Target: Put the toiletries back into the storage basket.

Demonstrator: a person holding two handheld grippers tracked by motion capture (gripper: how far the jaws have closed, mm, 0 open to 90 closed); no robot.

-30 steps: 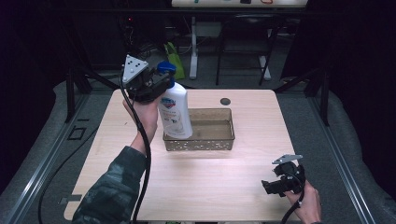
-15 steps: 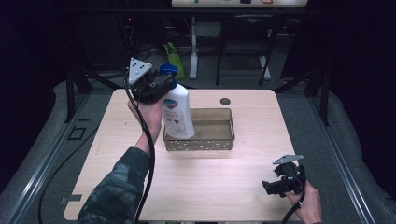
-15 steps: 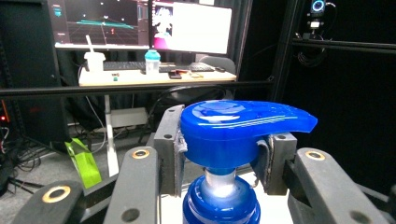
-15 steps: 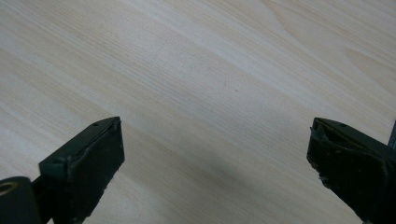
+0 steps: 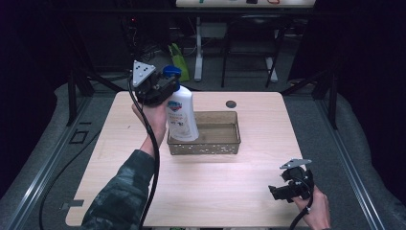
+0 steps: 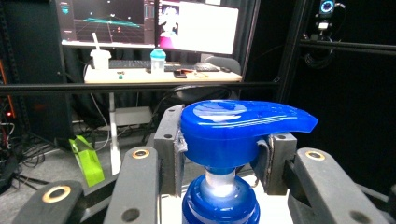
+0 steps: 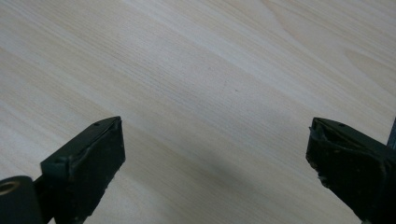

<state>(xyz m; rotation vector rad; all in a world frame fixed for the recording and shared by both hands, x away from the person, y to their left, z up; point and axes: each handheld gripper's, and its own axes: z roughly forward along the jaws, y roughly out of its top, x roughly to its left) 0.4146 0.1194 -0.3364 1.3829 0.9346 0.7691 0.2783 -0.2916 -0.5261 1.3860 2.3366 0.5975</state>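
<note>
High view: the left hand-held gripper (image 5: 165, 88) was clamped on the neck of a white pump bottle (image 5: 182, 117), just below its blue pump head (image 5: 171, 72). The bottle stood nearly upright, leaning slightly, its base at the near-left corner of a translucent brown basket (image 5: 225, 143); whether the base rested inside the basket or hung just above its rim could not be told. The basket sat near the middle of the tabletop (image 5: 143, 191), with a small dark round spot (image 5: 231, 104) on the wood behind it. A camouflage-patterned sleeve (image 5: 119, 201) led up to the left hand, and a black cable (image 5: 153, 158) trailed from that gripper toward the near edge.

Left gripper view: both pads (image 6: 170, 140) pressed against the bottle just under the blue pump head (image 6: 243, 128), whose spout pointed to the right of the picture. The blue collar (image 6: 219, 205) of the bottle showed between the jaws. Behind, a desk with monitors (image 6: 149, 23) stood in a dark room.

High view, near-right corner: the right hand-held gripper (image 5: 282, 189) was held low over the tabletop, well apart from the basket and bottle.

Right gripper view: the right hand-held gripper (image 7: 215, 163) had its jaws spread wide, with bare wood grain of the tabletop (image 7: 210, 84) between them and nothing gripped.
</note>
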